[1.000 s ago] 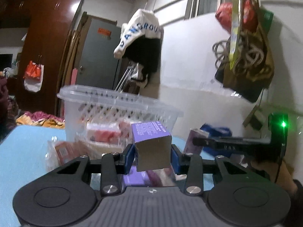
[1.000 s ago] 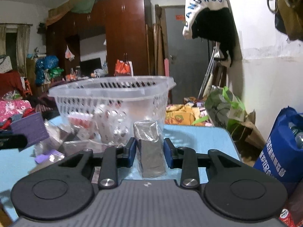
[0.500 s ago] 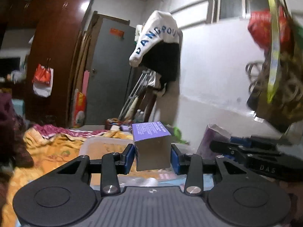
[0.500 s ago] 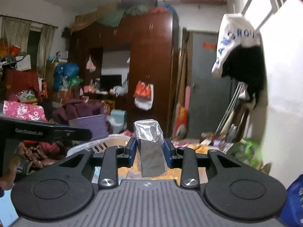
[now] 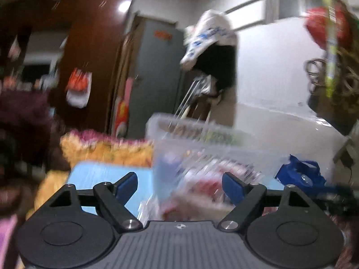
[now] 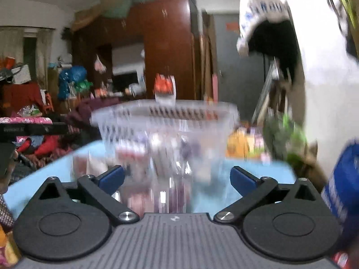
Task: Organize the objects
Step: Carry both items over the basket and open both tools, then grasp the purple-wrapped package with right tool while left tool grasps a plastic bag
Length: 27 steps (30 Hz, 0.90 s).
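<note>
A clear plastic basket (image 5: pixel 202 139) stands on the light blue table (image 5: pixel 101 172), blurred by motion, with several packets inside it. It also shows in the right wrist view (image 6: pixel 166 116). My left gripper (image 5: pixel 179 187) is open and empty, in front of the basket's near wall. My right gripper (image 6: pixel 177 177) is open and empty, also close in front of the basket. Blurred packets (image 6: pixel 157 192) lie on the table between the right fingers and the basket. The purple box and the silver packet are not clearly visible.
A blue bag (image 5: pixel 300 174) sits at the table's right side, also at the right edge of the right wrist view (image 6: pixel 341 190). The white wall (image 5: pixel 280 85) is close on the right. The other gripper's finger (image 6: pixel 33 129) shows at the left.
Both grippers opened and let go: the left no longer holds the purple box, the right no longer holds the silver packet. Both views dropped back down in front of the basket.
</note>
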Tool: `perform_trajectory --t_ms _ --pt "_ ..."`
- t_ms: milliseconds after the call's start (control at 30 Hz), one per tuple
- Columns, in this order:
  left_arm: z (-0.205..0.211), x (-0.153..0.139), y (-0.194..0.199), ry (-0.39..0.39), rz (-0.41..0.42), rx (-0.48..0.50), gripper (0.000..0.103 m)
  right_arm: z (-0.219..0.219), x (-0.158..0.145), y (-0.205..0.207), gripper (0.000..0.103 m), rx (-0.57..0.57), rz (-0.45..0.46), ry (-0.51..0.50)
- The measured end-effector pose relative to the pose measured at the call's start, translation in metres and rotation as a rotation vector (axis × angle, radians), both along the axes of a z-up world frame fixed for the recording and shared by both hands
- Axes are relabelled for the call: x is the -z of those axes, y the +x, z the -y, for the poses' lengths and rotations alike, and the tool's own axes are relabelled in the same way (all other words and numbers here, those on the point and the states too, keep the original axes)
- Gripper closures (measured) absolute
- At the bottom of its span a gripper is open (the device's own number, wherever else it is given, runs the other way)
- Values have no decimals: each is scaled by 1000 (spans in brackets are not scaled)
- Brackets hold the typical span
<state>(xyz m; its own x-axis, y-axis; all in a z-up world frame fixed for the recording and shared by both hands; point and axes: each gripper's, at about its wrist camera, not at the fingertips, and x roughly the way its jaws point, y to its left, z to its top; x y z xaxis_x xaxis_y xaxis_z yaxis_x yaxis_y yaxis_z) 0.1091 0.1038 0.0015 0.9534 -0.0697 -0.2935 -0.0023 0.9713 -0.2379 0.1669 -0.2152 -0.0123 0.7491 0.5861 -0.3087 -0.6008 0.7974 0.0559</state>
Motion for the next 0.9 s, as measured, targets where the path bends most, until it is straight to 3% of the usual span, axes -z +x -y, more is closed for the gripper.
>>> perform_trajectory --t_ms 67,133,200,300,400,533,667,767,900 --pt "-10 6 10 -30 -46 -14 19 4 9 5 9 -15 -37 25" --pt "-13 12 20 -19 -97 -32 21 4 14 12 23 -33 -70 36" --pt "-16 16 24 -14 -120 -31 23 0 16 19 28 -54 -98 36" --pt "-14 19 22 -16 -97 5 27 -4 23 19 30 -61 -106 13" --pt "-5 14 17 37 -36 29 30 -8 35 15 41 -62 -127 -5" --pt "7 8 14 92 1 96 32 -5 46 14 45 -61 -140 2" --pt "28 6 24 124 -17 159 32 -1 47 14 47 -65 -149 13" --pt "41 7 21 79 -28 175 31 -1 47 14 48 -67 -150 9" --pt "53 16 23 25 -72 125 26 -1 47 15 48 -73 -150 15"
